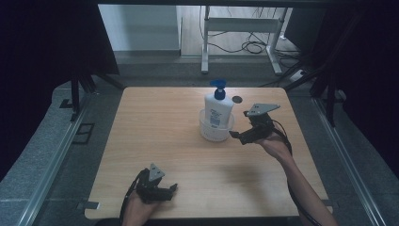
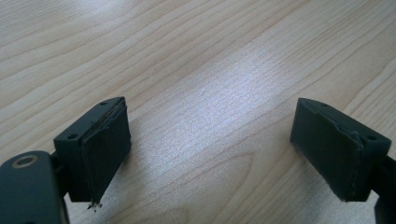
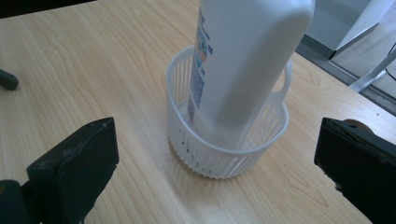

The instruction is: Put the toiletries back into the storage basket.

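- A white plastic pump bottle with a blue pump head stands upright inside a small white ribbed plastic basket on the light wooden table, toward its far side.
- The bottle's label carries blue print, too small to read.
- The right gripper sits just beside the basket, its 2 jaws wide apart, holding nothing.
- The left gripper hovers near the table's near edge, well apart from the basket, jaws spread and empty.
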Action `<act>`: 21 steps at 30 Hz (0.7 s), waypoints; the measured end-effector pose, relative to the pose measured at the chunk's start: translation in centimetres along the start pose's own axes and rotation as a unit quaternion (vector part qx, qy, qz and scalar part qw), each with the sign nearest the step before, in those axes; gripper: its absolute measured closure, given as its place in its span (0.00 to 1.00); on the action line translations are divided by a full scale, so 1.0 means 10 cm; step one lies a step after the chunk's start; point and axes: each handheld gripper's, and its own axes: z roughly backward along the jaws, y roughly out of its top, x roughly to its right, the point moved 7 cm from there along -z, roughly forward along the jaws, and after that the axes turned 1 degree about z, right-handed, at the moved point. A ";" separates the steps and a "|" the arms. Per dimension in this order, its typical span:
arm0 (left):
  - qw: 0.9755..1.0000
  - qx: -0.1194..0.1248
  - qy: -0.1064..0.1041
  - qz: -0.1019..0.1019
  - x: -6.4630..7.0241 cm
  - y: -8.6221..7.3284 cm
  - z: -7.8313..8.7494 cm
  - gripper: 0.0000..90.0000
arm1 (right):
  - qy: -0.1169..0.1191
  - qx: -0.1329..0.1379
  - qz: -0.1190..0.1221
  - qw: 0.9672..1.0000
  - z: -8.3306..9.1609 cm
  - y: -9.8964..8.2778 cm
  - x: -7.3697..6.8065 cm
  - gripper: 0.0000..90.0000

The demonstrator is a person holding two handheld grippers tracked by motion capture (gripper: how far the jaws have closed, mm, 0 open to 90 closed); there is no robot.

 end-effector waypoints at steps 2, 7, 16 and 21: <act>1.000 0.000 0.000 0.000 0.00 0.00 0.00 0.13 | -0.001 0.000 0.000 1.000 0.02 -0.02 -0.01 0.00; 1.000 0.001 0.000 0.001 0.00 0.00 0.00 0.13 | -0.002 0.000 -0.003 1.000 0.05 -0.06 -0.03 0.00; 1.000 0.000 0.000 0.001 0.00 0.00 0.00 0.13 | -0.003 -0.006 -0.005 1.000 0.09 -0.16 -0.10 0.00; 1.000 0.000 0.000 0.001 0.00 0.00 0.00 0.13 | -0.003 -0.008 -0.011 1.000 0.10 -0.21 -0.13 0.00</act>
